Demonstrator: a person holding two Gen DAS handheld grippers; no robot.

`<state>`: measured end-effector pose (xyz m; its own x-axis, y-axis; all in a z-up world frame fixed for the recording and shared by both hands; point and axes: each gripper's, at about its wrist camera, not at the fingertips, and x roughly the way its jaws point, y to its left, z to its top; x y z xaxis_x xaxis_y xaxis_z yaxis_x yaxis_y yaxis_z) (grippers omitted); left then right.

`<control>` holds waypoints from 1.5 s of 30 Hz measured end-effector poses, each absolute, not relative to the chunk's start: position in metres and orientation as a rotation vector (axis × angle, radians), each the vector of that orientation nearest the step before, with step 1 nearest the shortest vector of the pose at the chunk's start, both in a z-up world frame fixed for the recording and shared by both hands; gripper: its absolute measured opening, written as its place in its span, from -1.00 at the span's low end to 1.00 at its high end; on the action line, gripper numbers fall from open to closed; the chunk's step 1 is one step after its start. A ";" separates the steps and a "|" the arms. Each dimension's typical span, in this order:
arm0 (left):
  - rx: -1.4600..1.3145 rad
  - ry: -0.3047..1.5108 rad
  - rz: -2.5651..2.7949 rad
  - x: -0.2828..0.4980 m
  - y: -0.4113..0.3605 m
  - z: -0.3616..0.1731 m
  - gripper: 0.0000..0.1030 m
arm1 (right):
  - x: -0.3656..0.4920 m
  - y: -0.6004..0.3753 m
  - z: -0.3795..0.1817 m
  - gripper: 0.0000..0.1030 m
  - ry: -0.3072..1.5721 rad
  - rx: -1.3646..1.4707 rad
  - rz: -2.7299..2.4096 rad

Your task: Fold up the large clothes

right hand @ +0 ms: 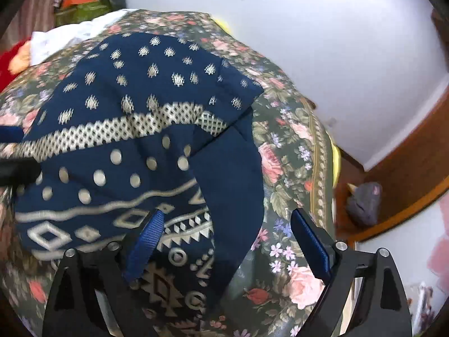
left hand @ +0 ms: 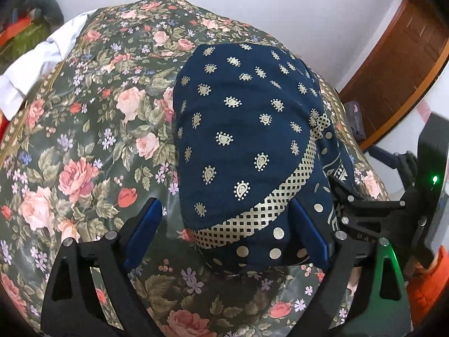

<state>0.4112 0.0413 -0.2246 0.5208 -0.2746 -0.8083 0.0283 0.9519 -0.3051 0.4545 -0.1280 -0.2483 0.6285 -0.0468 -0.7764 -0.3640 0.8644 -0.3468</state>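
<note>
In the middle of the left wrist view, the folded navy blue garment with gold paisley print and a gold lattice band (left hand: 241,140) lies on the green rose-patterned floral tablecloth covering the desk (left hand: 92,140), its near edge between the wide-apart jaws of the left gripper (left hand: 224,227). In the right wrist view the right gripper (right hand: 227,238) also stands wide, holding nothing, its left blue finger (right hand: 146,241) over the garment's patterned border. A white cloth (left hand: 36,64) lies at the upper left.

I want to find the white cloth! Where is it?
The white cloth lies at the far left edge of the flowery table cover in the left wrist view, left of the blue patterned garment, beside some orange and green things.
</note>
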 end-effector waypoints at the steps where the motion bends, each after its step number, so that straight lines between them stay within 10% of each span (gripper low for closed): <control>1: -0.274 1.012 -0.187 0.411 0.042 -0.225 0.82 | 0.456 -0.135 -0.249 0.76 0.913 -0.471 0.212; 26: -0.563 1.085 -0.328 0.478 0.092 -0.240 0.81 | 0.559 -0.194 -0.269 0.86 1.244 0.385 0.591; 41: -0.817 1.104 -0.451 0.514 0.088 -0.293 0.95 | 0.585 -0.147 -0.296 1.00 1.246 0.414 0.674; 45: -0.766 1.084 -0.433 0.516 0.081 -0.281 0.71 | 0.593 -0.133 -0.292 0.82 1.241 0.386 0.697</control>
